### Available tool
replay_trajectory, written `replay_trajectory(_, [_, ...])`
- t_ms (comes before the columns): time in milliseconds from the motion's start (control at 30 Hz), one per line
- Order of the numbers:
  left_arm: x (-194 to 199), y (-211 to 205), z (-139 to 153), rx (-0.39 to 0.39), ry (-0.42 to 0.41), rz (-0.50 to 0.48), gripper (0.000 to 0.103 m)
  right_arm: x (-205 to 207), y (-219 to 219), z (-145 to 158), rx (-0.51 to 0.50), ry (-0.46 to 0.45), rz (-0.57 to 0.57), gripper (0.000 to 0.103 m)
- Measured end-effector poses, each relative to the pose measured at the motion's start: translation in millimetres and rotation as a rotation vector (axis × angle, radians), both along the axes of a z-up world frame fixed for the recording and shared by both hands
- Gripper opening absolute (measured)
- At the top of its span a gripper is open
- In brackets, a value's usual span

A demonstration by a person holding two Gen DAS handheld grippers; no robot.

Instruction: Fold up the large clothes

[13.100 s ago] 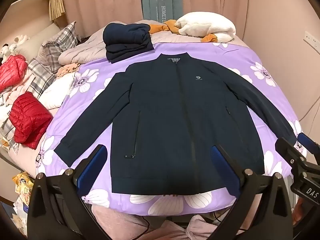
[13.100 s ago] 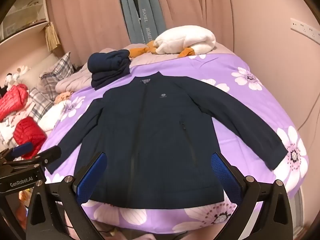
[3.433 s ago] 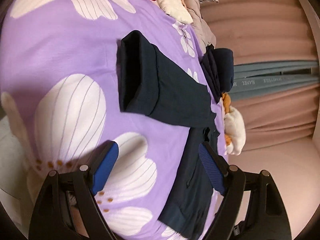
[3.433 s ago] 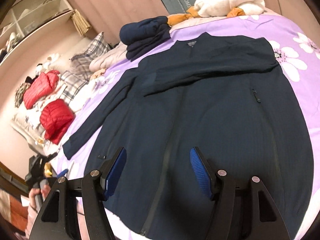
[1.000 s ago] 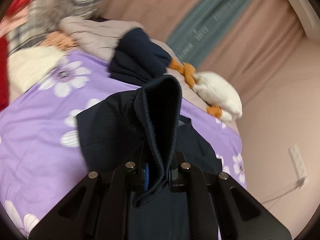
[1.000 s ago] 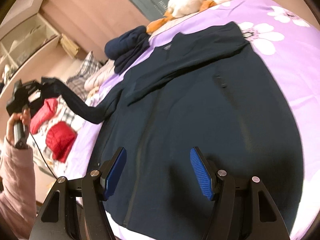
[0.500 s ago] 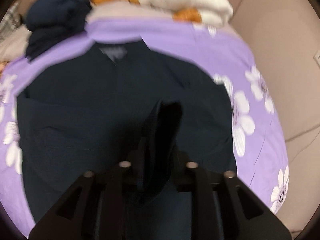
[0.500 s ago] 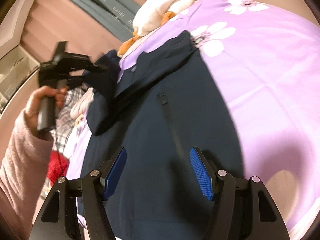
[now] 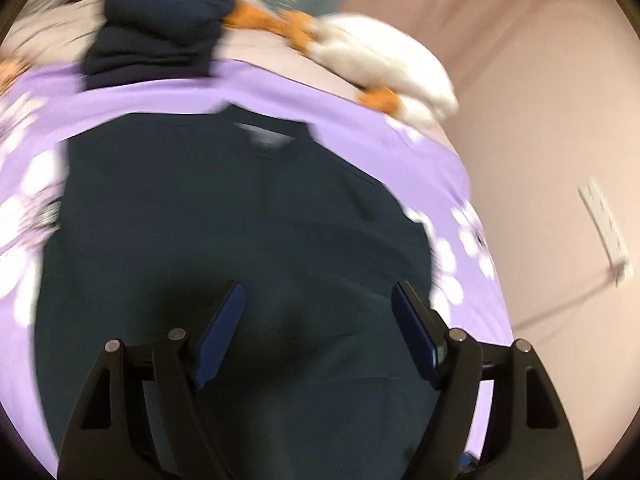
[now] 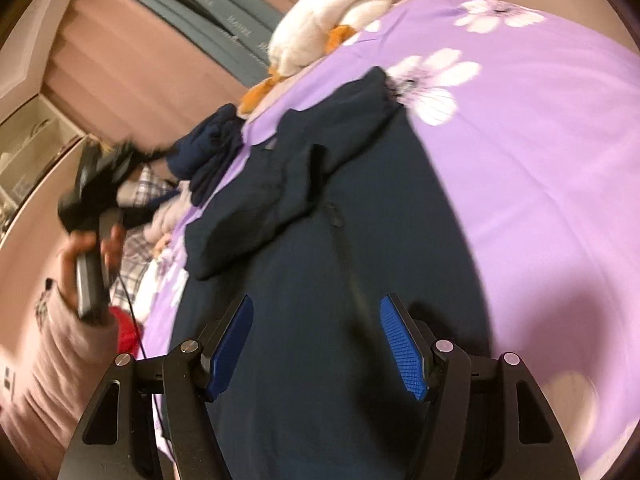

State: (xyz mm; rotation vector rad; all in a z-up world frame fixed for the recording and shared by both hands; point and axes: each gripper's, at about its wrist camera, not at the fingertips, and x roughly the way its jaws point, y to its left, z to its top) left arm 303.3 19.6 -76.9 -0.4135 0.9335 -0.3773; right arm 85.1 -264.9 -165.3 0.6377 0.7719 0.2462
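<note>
A dark navy jacket lies flat on a purple flowered bedspread, collar toward the far end, both sleeves folded across its chest. The left gripper hovers over it, jaws just opened wide, nothing between them. The right gripper hangs above the hem, jaws apart and empty. A folded navy garment sits beyond the collar.

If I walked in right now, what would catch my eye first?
A big navy jacket spread on a purple flowered bedspread, both sleeves folded across its chest. Two open blue-padded grippers hover above it: the right gripper near the hem, the left gripper over the middle.
</note>
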Motion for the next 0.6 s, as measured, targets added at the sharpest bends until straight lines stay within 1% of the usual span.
replay_trajectory(67, [-8.7,47.1,-11.2,-0.027,0.02,0.078,0.076,16.9,4.6,5.7,-0.04,0.0,0.011,0.071])
replay_trajectory(133, [-18.9,98.6,-30.2,-0.079,0.066,0.159,0.076,39.0,9.6,10.3,-0.068,0.002,0.024,0.071])
replay_trajectory(200, [-30.6,139.5,-47.3,-0.135,0.103,0.229,0.076,62.6,16.2,11.4,-0.072,0.011,0.035,0.071])
replay_trajectory(233, [-36.8,157.3,-55.6,-0.16,0.116,0.259,0.076,74.5,18.6,11.2,-0.079,0.023,0.032,0.071])
replay_trajectory(300, [-48.9,183.2,-66.2,-0.18,0.136,0.302,0.076,92.2,23.3,10.6,-0.1,0.037,0.03,0.071])
replay_trajectory(367, [-52.0,199.3,-77.3,-0.2,0.156,0.323,0.076,109.3,28.7,6.0,-0.146,0.065,0.015,0.071])
replay_trajectory(400, [-54.7,203.5,-81.4,-0.219,0.163,0.326,0.076,121.1,33.0,3.4,-0.165,0.083,0.012,0.071])
replay_trajectory(433, [-52.9,207.8,-87.3,-0.255,0.171,0.326,0.076,128.1,34.2,0.0,-0.18,0.101,0.004,0.071])
replay_trajectory(533, [-49.4,215.6,-89.3,-0.329,0.166,0.3,0.076,147.4,36.2,-10.0,-0.202,0.152,-0.015,0.071])
replay_trajectory(600, [-39.4,212.3,-92.5,-0.349,0.155,0.273,0.076,154.8,34.8,-19.1,-0.201,0.186,-0.037,0.071])
